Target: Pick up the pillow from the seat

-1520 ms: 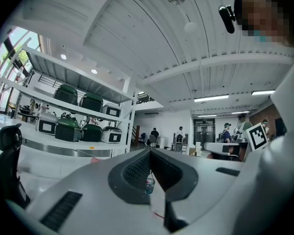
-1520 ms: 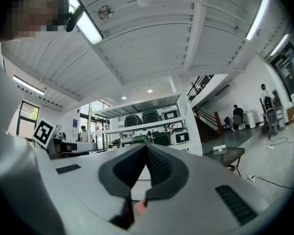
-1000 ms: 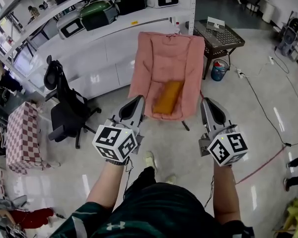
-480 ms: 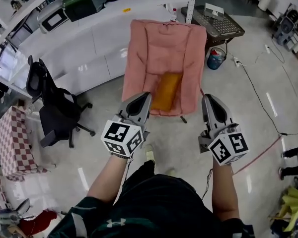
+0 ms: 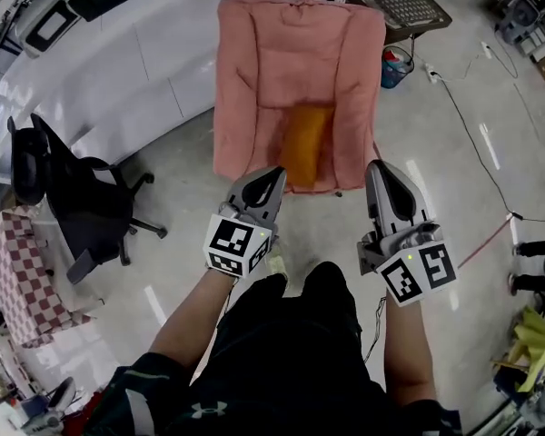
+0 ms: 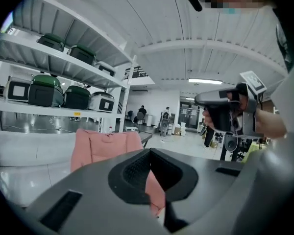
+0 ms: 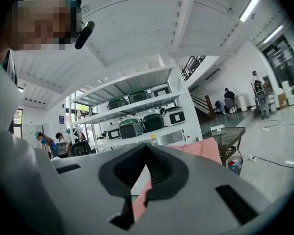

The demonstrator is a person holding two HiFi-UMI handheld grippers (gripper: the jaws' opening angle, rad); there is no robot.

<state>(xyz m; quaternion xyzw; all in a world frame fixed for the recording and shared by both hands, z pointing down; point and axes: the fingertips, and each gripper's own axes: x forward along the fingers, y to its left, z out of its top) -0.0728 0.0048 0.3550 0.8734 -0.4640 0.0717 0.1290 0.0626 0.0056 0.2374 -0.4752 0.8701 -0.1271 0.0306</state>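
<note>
Pillow: an orange pillow (image 5: 306,143) lies lengthwise on the seat of the chair (image 5: 300,44), its far end against the back cushion. Nothing touches it.
Chair: pink and padded, it stands on the pale floor in front of a white counter (image 5: 136,62). Its pink padding shows beyond the jaws in both gripper views.
Left gripper: the left gripper (image 5: 274,173) is held over the floor, just short of the chair's front edge, pointing at the left part of the seat. Its jaws are clenched together with nothing between them.
Right gripper: the right gripper (image 5: 379,166) is level with the left one, near the chair's front right corner. Its jaws are also pressed together and empty.
Grippers and pillow: both tips are clear of the pillow, which lies beyond them and between their two lines.
Person: standing, in dark clothes with bare forearms; a pale shoe (image 5: 274,263) shows just below the left gripper.
Left of chair: a black office chair (image 5: 59,189), and further left something under a red-and-white checked cover (image 5: 18,271).
Right of chair: a mesh-top table (image 5: 400,3) with a blue bucket (image 5: 395,62) beside its leg.
Shelves: shelves (image 6: 54,58) hold rows of green and white cookers (image 6: 44,89).
Floor: a thin cable (image 5: 472,153) runs across it at the right.
</note>
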